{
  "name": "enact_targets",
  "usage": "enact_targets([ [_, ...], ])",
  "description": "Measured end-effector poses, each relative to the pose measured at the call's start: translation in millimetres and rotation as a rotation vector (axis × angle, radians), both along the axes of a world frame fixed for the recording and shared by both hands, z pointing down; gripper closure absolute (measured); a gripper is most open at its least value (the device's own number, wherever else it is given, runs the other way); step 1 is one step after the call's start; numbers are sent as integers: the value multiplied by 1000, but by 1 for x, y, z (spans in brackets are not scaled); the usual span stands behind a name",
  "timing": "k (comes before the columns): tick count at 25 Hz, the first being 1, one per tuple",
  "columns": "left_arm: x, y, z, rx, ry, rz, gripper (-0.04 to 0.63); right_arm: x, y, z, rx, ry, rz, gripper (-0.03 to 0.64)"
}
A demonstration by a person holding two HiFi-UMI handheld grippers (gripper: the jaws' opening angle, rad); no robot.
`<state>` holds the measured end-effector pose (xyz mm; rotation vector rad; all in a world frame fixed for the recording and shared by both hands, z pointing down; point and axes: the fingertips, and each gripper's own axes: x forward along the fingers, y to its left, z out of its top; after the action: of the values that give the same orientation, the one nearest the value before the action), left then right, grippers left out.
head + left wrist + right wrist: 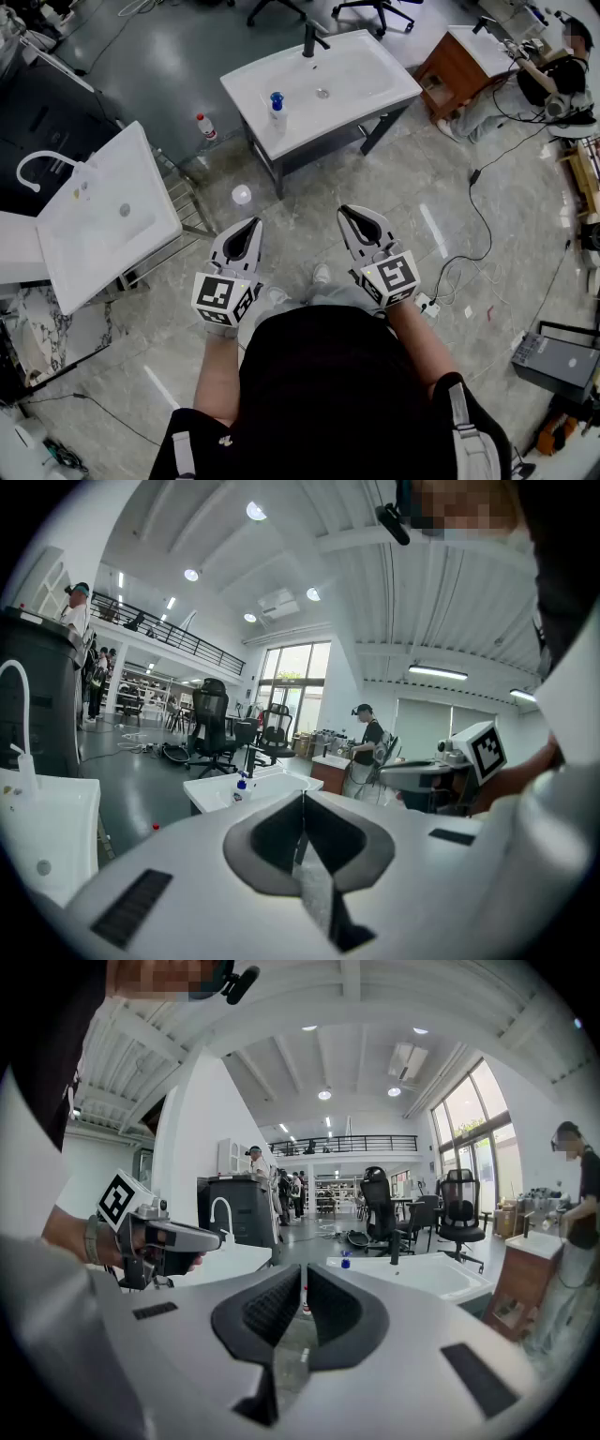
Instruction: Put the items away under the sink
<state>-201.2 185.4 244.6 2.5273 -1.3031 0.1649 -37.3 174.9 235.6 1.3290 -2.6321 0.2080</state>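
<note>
A spray bottle with a blue cap (276,108) stands on the white sink unit (356,80) ahead of me; it also shows as a small bottle (242,785) in the left gripper view and as a blue cap (345,1263) in the right gripper view. A red-capped bottle (204,127) stands on the floor to the left of that sink. My left gripper (252,224) and right gripper (344,211) are held side by side at waist height, well short of the sink. Both are shut with nothing between the jaws, as seen at the left gripper (302,801) and right gripper (304,1286).
A second white sink (103,216) with a white faucet (33,164) stands at the left. A small white round object (241,194) lies on the floor. Cables (487,225) and a power strip (427,306) run along the right. A person (553,75) sits at the far right.
</note>
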Motion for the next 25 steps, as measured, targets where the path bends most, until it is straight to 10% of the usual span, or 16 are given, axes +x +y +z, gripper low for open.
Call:
enact_targets([
  [25,61,-57,20,-75,-103,-85,572,70,-85,24,-64,-133,-31,574],
])
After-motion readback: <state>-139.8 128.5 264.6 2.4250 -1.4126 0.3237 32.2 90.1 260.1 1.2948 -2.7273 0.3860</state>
